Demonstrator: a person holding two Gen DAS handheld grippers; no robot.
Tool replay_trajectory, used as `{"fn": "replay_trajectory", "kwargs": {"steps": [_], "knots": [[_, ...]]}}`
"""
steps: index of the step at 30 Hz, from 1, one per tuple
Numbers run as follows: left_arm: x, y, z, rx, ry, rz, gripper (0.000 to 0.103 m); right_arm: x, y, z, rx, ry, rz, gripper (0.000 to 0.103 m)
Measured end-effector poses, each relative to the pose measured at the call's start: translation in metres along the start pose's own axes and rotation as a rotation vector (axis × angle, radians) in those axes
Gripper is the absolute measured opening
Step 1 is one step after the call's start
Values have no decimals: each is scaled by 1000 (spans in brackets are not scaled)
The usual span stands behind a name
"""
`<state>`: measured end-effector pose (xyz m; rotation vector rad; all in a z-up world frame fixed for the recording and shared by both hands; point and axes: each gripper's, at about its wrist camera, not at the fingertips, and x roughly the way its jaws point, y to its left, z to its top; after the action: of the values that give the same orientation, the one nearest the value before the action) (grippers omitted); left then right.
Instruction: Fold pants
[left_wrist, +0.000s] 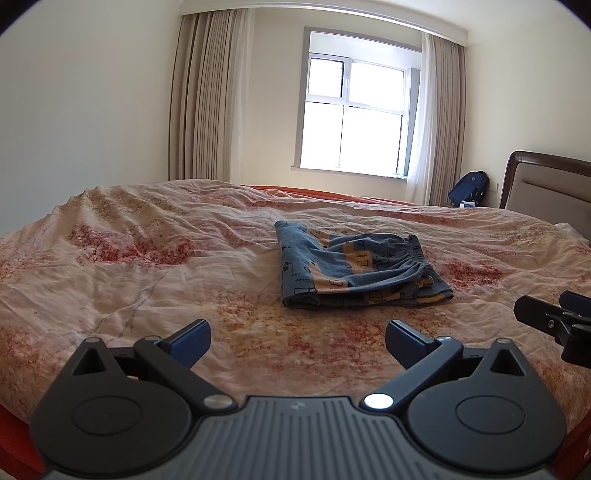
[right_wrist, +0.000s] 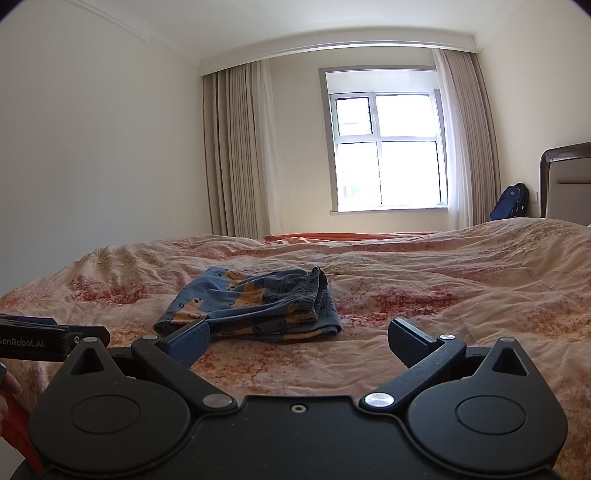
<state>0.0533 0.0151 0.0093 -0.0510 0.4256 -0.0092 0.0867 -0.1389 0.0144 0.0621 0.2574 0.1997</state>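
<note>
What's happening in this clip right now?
A person is folding pants on a bed with a handheld claw in each hand. The blue and orange pants lie in a compact folded stack on the floral bedspread. The left claw and right claw are both open, holding nothing, just short of the pants. The folding looks finished or nearly so.

Pants (left_wrist: 354, 269) lie folded on the bed (left_wrist: 147, 266), mid-surface, nearer its foot edge than the headboard (left_wrist: 546, 184). Left gripper (left_wrist: 297, 341) and right gripper (right_wrist: 299, 341) hover side by side at the near edge, apart from the pants. Backpack (left_wrist: 469, 186) beside the headboard, below the window (left_wrist: 354, 107).
</note>
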Motion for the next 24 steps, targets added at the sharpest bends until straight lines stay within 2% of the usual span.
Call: {"fn": "replay_trajectory", "kwargs": {"steps": [6,24], "knots": [[3,-1,1,-12,39,10,103,3,-1,-1,1,9,-2,103],[10,-2,-2,-3,48,21,103,13,-4,-6,7,45,-3,103]]}}
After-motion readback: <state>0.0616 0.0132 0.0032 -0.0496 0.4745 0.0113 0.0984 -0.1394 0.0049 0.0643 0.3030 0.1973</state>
